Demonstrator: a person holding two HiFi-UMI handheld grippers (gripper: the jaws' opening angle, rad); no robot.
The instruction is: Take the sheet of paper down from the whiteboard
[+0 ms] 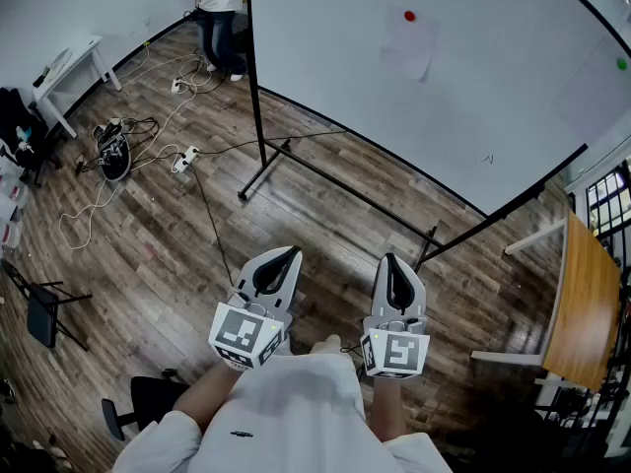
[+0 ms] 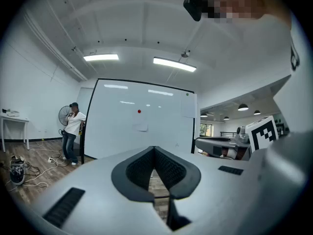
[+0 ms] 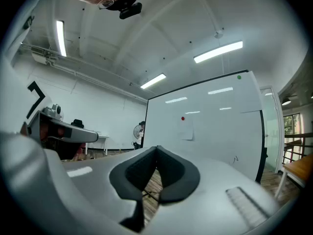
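While the left gripper (image 1: 291,254) and right gripper (image 1: 390,260) have their jaws pressed together on nothing, the sheet of paper (image 1: 408,47) hangs under a red magnet (image 1: 410,15) on the whiteboard (image 1: 493,106), well apart from them. The stand's black feet (image 1: 296,161) lie between, with a person (image 1: 219,8) and floor cables (image 1: 148,151) to the left.

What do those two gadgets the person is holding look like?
Both the left gripper and right gripper are light grey tapered shells with black ribbed pads. Each carries a cube with black-and-white square markers. The person wears white sleeves.
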